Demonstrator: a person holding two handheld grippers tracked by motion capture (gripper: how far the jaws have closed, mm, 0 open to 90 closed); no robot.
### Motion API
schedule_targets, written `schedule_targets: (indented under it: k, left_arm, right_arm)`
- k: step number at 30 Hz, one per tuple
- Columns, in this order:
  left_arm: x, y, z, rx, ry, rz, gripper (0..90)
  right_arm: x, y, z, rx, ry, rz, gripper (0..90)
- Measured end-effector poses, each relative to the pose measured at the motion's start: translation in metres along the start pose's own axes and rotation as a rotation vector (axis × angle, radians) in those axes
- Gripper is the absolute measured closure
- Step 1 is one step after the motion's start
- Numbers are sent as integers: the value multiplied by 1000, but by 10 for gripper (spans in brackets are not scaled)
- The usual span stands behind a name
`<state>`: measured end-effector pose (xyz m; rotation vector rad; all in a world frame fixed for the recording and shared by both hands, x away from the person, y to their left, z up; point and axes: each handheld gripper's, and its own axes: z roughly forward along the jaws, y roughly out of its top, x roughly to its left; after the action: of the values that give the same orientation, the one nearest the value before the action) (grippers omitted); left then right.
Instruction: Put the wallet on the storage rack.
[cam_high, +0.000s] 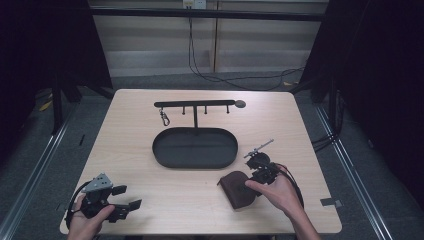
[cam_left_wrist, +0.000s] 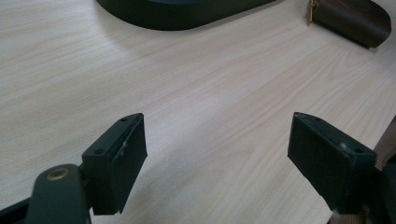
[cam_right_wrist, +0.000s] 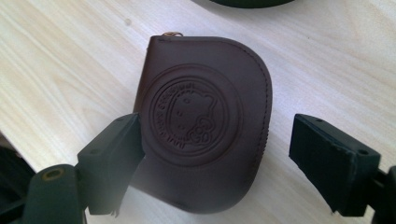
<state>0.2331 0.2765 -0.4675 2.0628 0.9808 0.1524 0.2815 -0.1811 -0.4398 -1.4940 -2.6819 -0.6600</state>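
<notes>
A dark brown leather pouch (cam_right_wrist: 205, 121) with an embossed round emblem lies flat on the wooden table (cam_high: 145, 190), near its front right; it shows in the high view as the pouch (cam_high: 237, 190). My right gripper (cam_right_wrist: 215, 161) hangs just above it, open, jaws on either side of its lower half; in the high view the right gripper (cam_high: 261, 172) sits at the pouch's right edge. My left gripper (cam_left_wrist: 215, 158) is open over bare table at the front left, also seen as the left gripper (cam_high: 122, 197). The pouch's corner (cam_left_wrist: 350, 18) appears far off.
A black oval tray (cam_high: 161, 150) lies at mid table, its edge (cam_left_wrist: 154, 18) ahead of the left jaws. Behind it stands a black bar stand with hooks (cam_high: 195, 104), a metal clasp (cam_high: 164, 118) hanging at its left. Cables run on the floor beyond.
</notes>
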Motion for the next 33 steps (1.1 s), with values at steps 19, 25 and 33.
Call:
schedule_targets:
  k: [19,25,33]
  left_arm:
    - [3,0,-2,1,3,-9,198]
    - [3,0,-3,-1,2,-6,198]
    - [3,0,-5,-28,21,-7,214]
  right_arm:
    - [-2,19,27,194,25,13,186]
    - [1,33,33,287,14,0,190]
    - [-8,32,34,290,83,38,275]
